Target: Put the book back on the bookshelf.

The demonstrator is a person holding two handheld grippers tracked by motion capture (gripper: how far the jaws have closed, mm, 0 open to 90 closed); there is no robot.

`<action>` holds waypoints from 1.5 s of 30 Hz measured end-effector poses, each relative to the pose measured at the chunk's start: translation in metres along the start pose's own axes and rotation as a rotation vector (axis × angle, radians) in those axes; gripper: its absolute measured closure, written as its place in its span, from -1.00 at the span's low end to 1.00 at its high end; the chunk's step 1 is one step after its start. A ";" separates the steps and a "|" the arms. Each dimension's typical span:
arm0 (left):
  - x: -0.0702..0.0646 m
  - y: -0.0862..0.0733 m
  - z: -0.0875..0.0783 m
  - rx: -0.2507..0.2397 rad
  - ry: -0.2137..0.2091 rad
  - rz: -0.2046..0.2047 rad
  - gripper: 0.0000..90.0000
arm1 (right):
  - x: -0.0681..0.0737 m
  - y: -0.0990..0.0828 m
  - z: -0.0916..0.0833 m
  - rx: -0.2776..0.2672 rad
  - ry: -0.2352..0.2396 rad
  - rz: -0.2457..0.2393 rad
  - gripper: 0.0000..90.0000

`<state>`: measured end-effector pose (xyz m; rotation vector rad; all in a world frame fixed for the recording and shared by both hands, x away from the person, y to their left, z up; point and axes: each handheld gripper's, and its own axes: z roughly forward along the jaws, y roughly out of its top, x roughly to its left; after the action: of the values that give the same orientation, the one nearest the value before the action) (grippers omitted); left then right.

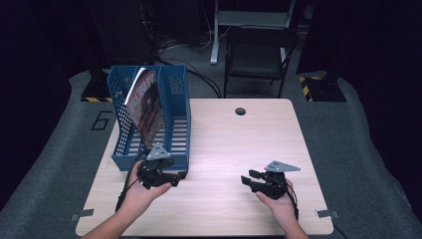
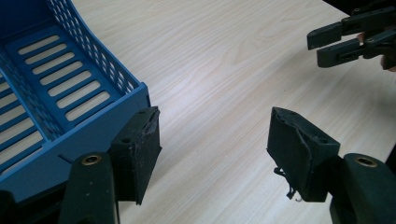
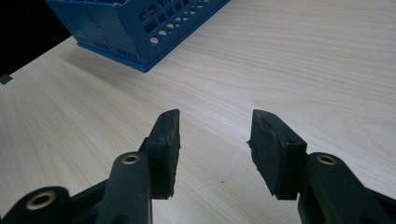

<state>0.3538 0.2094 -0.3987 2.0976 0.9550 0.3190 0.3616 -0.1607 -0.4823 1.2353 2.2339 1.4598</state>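
Left gripper [image 1: 180, 175] hovers with jaws apart and empty by the front right corner of the blue perforated file rack [image 1: 175, 130], which stands near the table's [image 1: 239, 149] left edge and holds a glossy dark-red magazine [image 1: 145, 104], its cover lettering unreadable. Right gripper [image 1: 247, 178], jaws apart and empty, rests near the front right corner.

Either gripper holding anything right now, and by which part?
Nothing held. Left gripper is open over bare table beside the blue rack; right gripper is open, nothing between its jaws.
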 end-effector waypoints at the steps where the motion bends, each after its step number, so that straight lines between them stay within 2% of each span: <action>1: -0.001 -0.003 0.003 0.002 -0.006 -0.008 -0.23 | 0.000 0.000 0.000 0.000 0.000 0.001 0.17; 4: -0.003 -0.012 0.012 -0.001 -0.018 -0.014 -0.23 | 0.000 0.000 0.000 0.001 0.001 -0.002 0.17; 6: -0.005 -0.018 0.018 0.010 -0.009 -0.001 -0.23 | 0.000 0.000 0.000 0.001 0.000 -0.007 0.17; 11: -0.005 -0.034 0.032 0.029 -0.036 -0.033 -0.23 | 0.000 0.000 0.000 -0.001 0.002 -0.002 0.17; 14: -0.005 -0.041 0.038 0.040 -0.040 -0.025 -0.23 | 0.000 0.000 -0.001 0.001 0.001 -0.007 0.17; 18: -0.006 -0.048 0.044 0.021 -0.041 -0.033 -0.23 | 0.000 0.001 -0.001 0.000 0.001 -0.003 0.17; 22: -0.003 -0.054 0.049 0.026 -0.055 -0.039 -0.23 | 0.000 0.000 -0.001 0.000 0.001 -0.006 0.17; 28: -0.002 -0.064 0.059 0.039 -0.054 -0.004 -0.23 | 0.000 0.000 0.000 0.005 0.002 -0.008 0.17; 30: -0.002 -0.067 0.062 0.043 -0.065 0.000 -0.23 | 0.000 0.000 0.000 0.004 0.003 -0.010 0.17; 32: -0.005 -0.069 0.065 0.041 -0.083 -0.018 -0.23 | 0.000 0.000 0.000 0.005 0.003 -0.008 0.17; 35: -0.007 -0.071 0.068 0.051 -0.084 0.012 -0.23 | 0.000 0.000 0.001 0.007 0.004 -0.010 0.17; 36: -0.010 -0.072 0.070 0.048 -0.101 -0.009 -0.23 | 0.001 0.000 0.001 0.006 0.003 -0.011 0.17; 38: -0.010 -0.072 0.071 0.066 -0.103 0.028 -0.23 | 0.001 0.000 0.001 0.005 0.004 -0.013 0.17; 40: -0.012 -0.073 0.073 0.066 -0.108 0.044 -0.23 | 0.001 0.000 0.001 0.006 0.006 -0.011 0.17; 41: -0.012 -0.073 0.074 0.069 -0.127 0.045 -0.22 | 0.000 0.000 0.001 0.006 0.007 -0.011 0.17; 44: -0.016 -0.075 0.077 0.074 -0.134 0.051 -0.22 | 0.000 0.000 0.001 0.009 0.009 -0.013 0.17; 45: -0.017 -0.075 0.078 0.077 -0.150 0.048 -0.22 | 0.000 0.000 0.001 0.007 0.006 -0.012 0.17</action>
<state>0.3423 0.1832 -0.5047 2.1834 0.8420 0.1484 0.3621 -0.1596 -0.4832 1.2189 2.2487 1.4546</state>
